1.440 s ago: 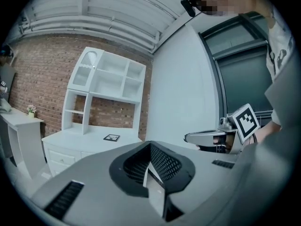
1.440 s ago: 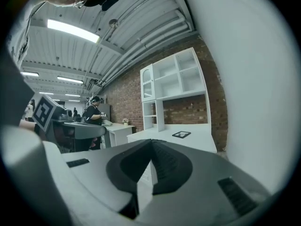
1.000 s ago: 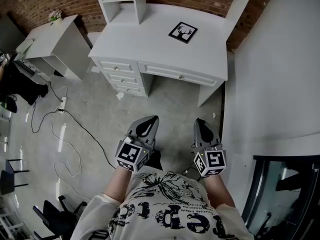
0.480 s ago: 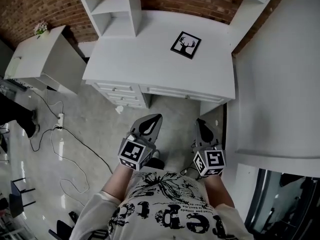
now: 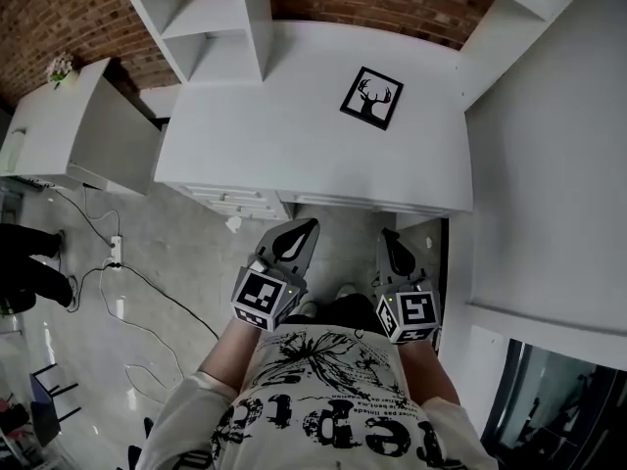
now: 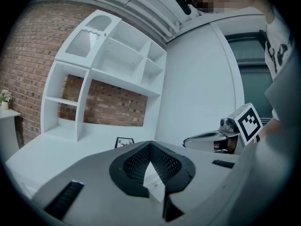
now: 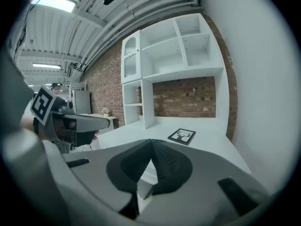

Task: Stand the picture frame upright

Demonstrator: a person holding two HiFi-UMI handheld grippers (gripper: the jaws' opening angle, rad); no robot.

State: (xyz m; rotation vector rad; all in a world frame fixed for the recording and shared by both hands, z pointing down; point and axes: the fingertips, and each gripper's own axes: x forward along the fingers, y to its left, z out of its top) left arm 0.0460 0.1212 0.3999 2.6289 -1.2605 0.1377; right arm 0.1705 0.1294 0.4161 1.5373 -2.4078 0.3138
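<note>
The picture frame (image 5: pixel 372 97), black-edged with a deer's head on white, lies flat on the white desk (image 5: pixel 294 155) toward its right back. It also shows in the left gripper view (image 6: pixel 124 142) and in the right gripper view (image 7: pixel 181 136). My left gripper (image 5: pixel 308 225) and right gripper (image 5: pixel 386 235) are both shut and empty, held close to my body in front of the desk's near edge. Each is well short of the frame. The jaws in both gripper views meet at the tip with nothing between them.
A white shelf unit (image 5: pixel 211 27) stands on the desk's back left, against a brick wall (image 5: pixel 392 3). A white wall panel (image 5: pixel 549 164) borders the desk on the right. A smaller white table (image 5: pixel 59 125) stands at left, with cables (image 5: pixel 127 292) on the floor.
The view has moved toward the desk, which now looks larger and nearer. Both grippers keep their pose and stay shut; the frame has not moved on the desk.
</note>
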